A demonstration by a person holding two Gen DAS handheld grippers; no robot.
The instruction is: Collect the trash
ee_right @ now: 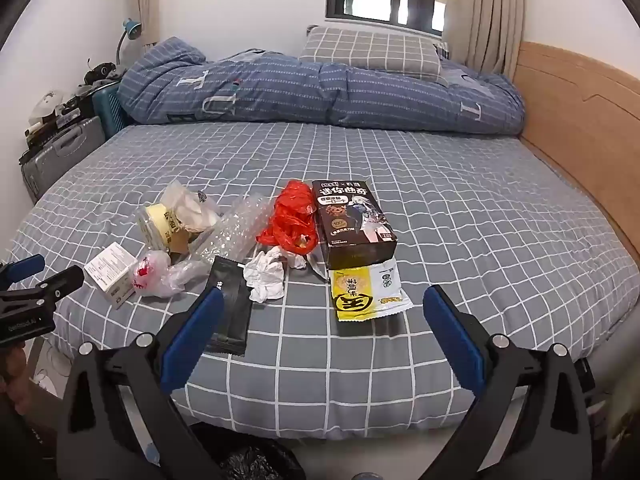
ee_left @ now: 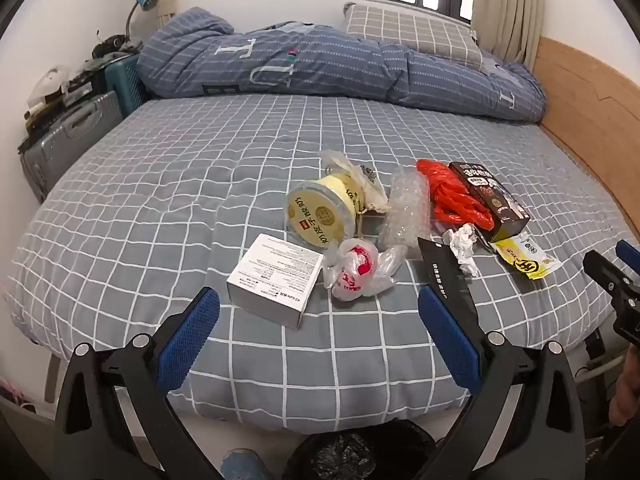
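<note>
progress: nothing collected yet, by the look of it. All the trash sits on the bed (ee_left: pixel 160 184); both grippers empty.
left gripper (ee_left: pixel 318 306): jaws spread wide, nothing btwn them, hovering over the near edge of the bed at bottom centre of left wrist view.
right gripper (ee_right: pixel 324 308): also released, wide open, nothing held; bottom centre of right wrist view. Its left pad overlaps the black pouch in the frame, contact can't be told.
bin (ee_left: pixel 360 454): dark-lined, at the bottom edge below the bed, btwn the left gripper's arms. Contents not readable.
trash spot: one cluster, centre to centre-right of left view, centre-left of right view.
white box (ee_left: pixel 276 280): nearest the left gripper, lying flat, long axis runs lower left to upper right.
yogurt tub (ee_left: pixel 322 210): on its side, lid facing the camera, axis pointing toward the viewer.
plastic bag (ee_left: pixel 358 270): red-printed, crumpled, just right of the white box.
bubble wrap (ee_left: pixel 404 204): centre, rumpled.
red bag (ee_right: pixel 294 216): twisted, touching the cookie box.
cookie box (ee_right: pixel 352 216): flat, long axis top to bottom of frame, open end toward the camera.
yellow wrapper (ee_right: pixel 366 288): flat, just below the cookie box, btwn the right gripper's pads in the frame.
black pouch (ee_right: pixel 230 304): flat, long axis roughly vertical in the frame.
tissue (ee_right: pixel 266 276): crumpled, btwn pouch and wrapper.
left to do: every piece, judged from this.
</note>
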